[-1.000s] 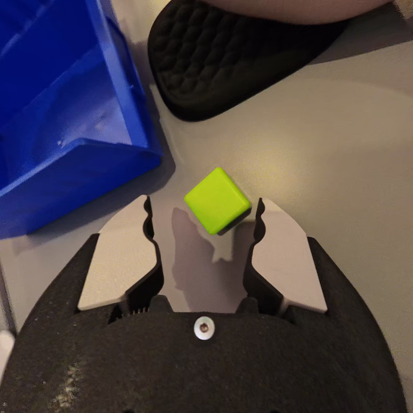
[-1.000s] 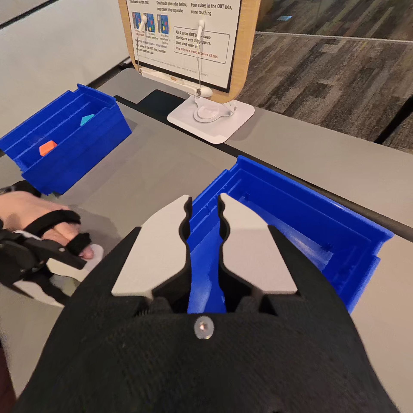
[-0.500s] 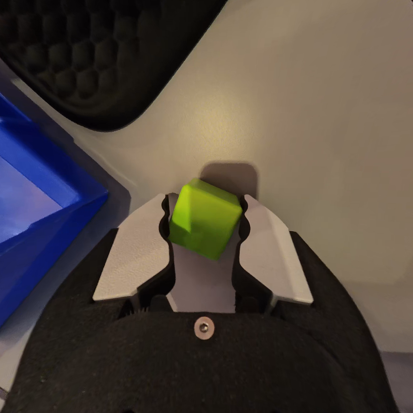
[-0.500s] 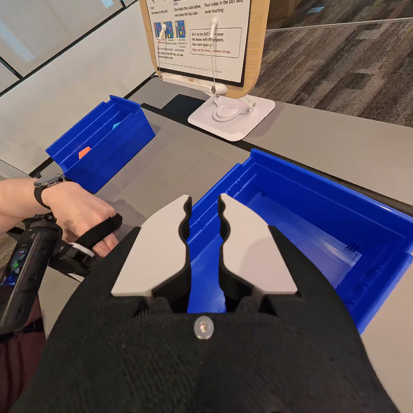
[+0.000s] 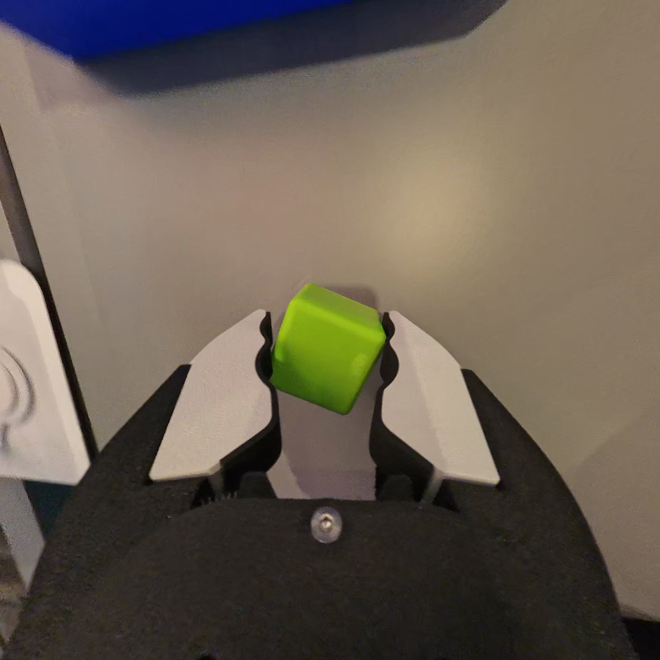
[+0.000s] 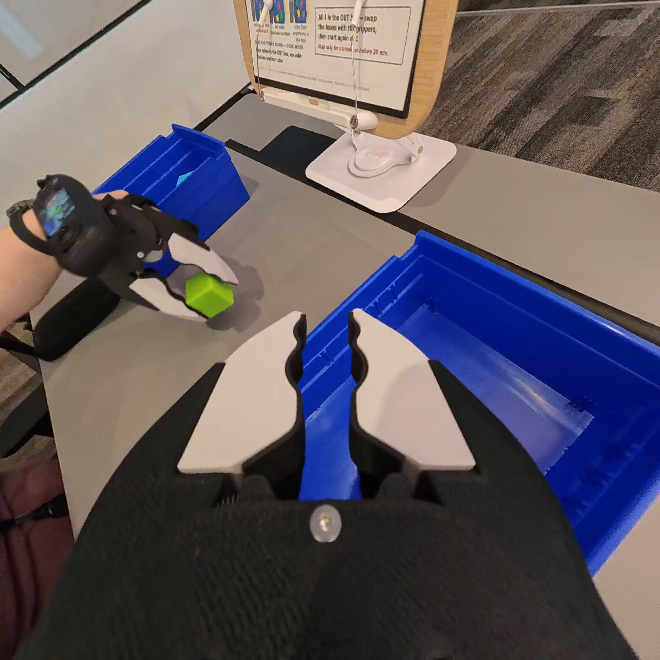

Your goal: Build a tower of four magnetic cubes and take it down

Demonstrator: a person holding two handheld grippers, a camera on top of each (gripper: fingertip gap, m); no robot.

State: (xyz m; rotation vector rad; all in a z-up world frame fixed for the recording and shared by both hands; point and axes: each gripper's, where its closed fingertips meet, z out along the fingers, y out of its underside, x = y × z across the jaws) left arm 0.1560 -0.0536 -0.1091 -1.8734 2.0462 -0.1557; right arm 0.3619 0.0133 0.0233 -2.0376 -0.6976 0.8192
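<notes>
From the left wrist view the blue bin [image 5: 214,25] is a smeared band cut off along the top edge, and the white stand base [image 5: 32,375] runs out at the left edge, blurred. In the right wrist view the sign board [image 6: 343,53] loses its top to the frame. The far bin [image 6: 185,178] is partly behind the left gripper [image 6: 218,296]; only a corner of a light blue piece [image 6: 185,177] shows inside.

On the desk [image 6: 321,257], one bin [image 6: 200,185] sits far left with a cube [image 6: 185,177] inside; another bin [image 6: 535,357] lies right, the sign stand [image 6: 382,168] behind. Between the bins, the left hand-held gripper [image 6: 218,296] grips a cube [image 6: 209,294].
</notes>
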